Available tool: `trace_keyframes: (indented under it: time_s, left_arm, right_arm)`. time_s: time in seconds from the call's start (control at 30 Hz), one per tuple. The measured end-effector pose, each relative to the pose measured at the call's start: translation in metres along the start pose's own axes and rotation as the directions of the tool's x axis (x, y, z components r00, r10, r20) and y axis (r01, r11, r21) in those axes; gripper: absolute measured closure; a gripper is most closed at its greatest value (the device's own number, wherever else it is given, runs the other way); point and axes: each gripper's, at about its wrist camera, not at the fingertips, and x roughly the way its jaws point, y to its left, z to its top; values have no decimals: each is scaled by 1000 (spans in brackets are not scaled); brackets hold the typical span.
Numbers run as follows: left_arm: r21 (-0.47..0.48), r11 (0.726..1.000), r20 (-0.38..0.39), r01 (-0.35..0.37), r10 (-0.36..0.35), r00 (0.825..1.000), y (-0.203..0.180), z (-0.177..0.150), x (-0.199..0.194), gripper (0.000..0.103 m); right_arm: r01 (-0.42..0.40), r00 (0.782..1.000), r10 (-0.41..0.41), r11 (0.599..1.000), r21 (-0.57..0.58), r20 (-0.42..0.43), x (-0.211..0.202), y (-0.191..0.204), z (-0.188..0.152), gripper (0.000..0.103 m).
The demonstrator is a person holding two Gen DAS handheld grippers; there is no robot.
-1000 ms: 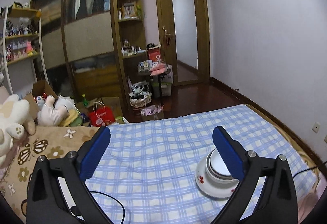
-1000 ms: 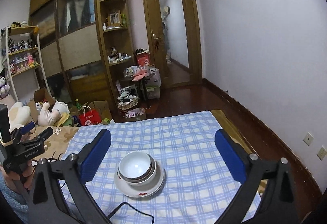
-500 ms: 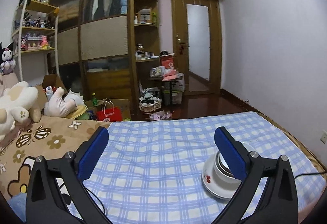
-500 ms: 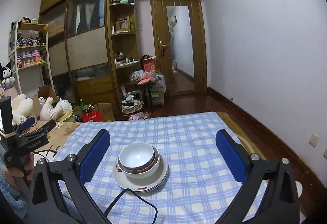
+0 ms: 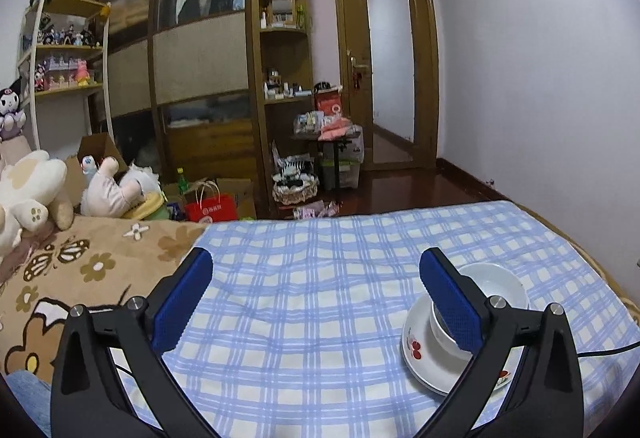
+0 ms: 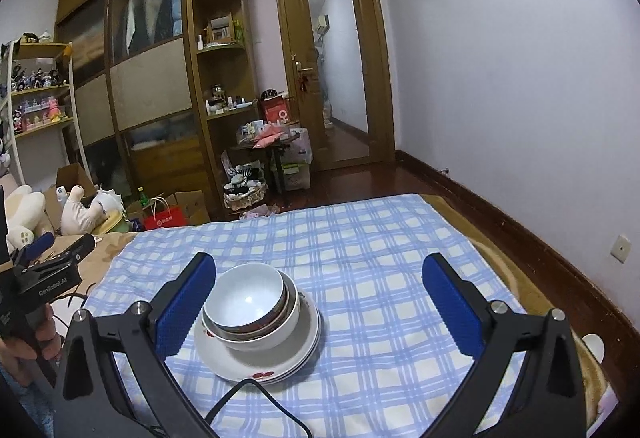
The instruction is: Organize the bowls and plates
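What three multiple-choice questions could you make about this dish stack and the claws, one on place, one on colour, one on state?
1. Where do the stacked bowls sit?
A. On the plates
B. On the wooden floor
C. On a shelf

2. What colour is the checked cloth under the dishes?
A. Red and black
B. Blue and white
C. Plain green

3. What state is the right claw in?
A. Shut on a bowl
B. Shut on a plate
C. Open, holding nothing

Answers: 1 A, the bowls nest on top of the plates. 2 B, blue lines cross pale squares. 3 C, its blue pads stand wide apart with the stack lying between them, ungripped.
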Motion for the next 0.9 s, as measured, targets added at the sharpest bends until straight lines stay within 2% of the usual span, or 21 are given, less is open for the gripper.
trace_keyframes:
  time_s: [0.2, 0.4, 0.9]
  left_arm:
    - [-14, 1000, -40, -1, 0, 999, 0, -3, 16, 1]
    - [25, 1000, -51, -17, 18, 999, -6, -6, 25, 1]
    - [51, 999, -76, 6, -2, 997, -13, -9, 25, 1]
  right_arm:
    - [3, 1000, -4, 1000, -9, -21, 24, -1, -6, 0]
    - [27, 999, -28, 999, -32, -41, 42, 1, -8, 0]
    - [26, 996, -29, 999, -45, -78, 53, 2, -16, 0]
